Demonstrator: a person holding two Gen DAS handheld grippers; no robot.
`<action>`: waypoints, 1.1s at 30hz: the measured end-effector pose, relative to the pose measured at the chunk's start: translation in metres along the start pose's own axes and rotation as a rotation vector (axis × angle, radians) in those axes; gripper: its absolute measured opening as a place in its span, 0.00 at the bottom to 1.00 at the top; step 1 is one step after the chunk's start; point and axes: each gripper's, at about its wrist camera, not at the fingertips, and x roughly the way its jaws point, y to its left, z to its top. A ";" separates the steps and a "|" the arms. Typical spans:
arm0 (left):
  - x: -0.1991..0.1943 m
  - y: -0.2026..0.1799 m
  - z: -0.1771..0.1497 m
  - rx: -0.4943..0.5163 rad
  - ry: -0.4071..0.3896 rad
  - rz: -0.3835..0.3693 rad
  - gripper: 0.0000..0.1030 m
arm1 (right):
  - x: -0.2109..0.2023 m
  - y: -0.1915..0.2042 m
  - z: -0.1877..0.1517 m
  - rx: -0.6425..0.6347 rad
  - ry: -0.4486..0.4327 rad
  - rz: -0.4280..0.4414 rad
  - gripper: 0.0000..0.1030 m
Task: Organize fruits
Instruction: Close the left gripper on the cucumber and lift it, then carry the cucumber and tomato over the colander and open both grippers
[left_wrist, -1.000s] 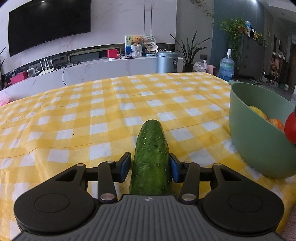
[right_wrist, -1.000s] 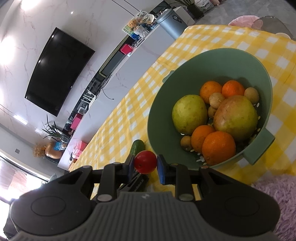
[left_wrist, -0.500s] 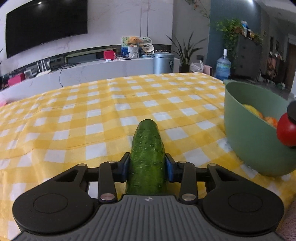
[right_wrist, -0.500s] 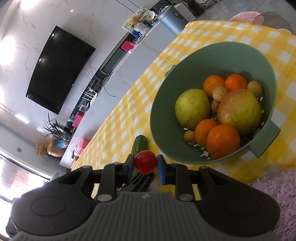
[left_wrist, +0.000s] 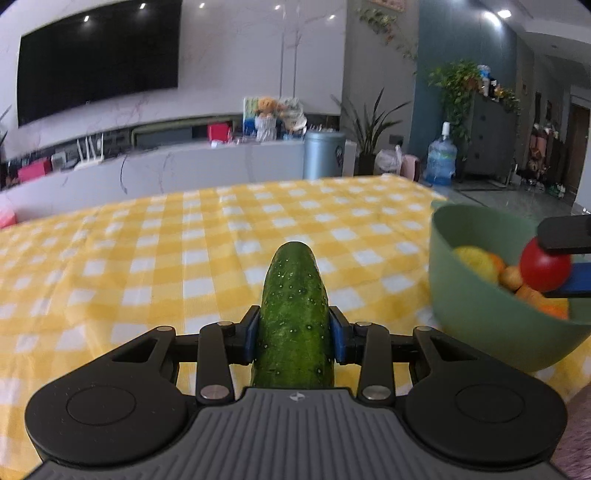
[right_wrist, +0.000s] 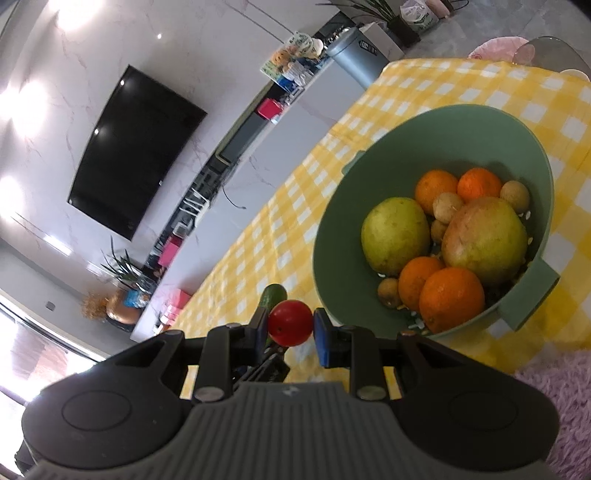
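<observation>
Cucumber (left_wrist: 293, 314) (clamped) in left tool (left_wrist: 293, 334)

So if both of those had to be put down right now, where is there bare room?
The yellow checked cloth is bare from the cucumber to the far edge and left of the green bowl. The bowl's near-left inner wall is also free. Its right half is crowded with oranges, two big fruits and small brown ones.

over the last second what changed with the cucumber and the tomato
The left hand-held gripper has just been closing: its pads now clamp the cucumber, which earlier lay loose between them, and lift it toward the green bowl. The right hand-held gripper stayed shut on the tomato, just outside the bowl's rim.
</observation>
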 end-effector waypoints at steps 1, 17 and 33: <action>-0.003 -0.001 0.003 0.010 -0.012 -0.007 0.41 | -0.002 -0.001 0.001 0.004 -0.013 0.009 0.22; -0.030 -0.032 0.048 -0.119 -0.117 -0.263 0.41 | -0.038 -0.040 0.019 0.192 -0.268 0.032 0.23; -0.028 -0.026 0.049 -0.159 -0.128 -0.353 0.41 | -0.036 -0.050 0.025 0.230 -0.325 -0.065 0.51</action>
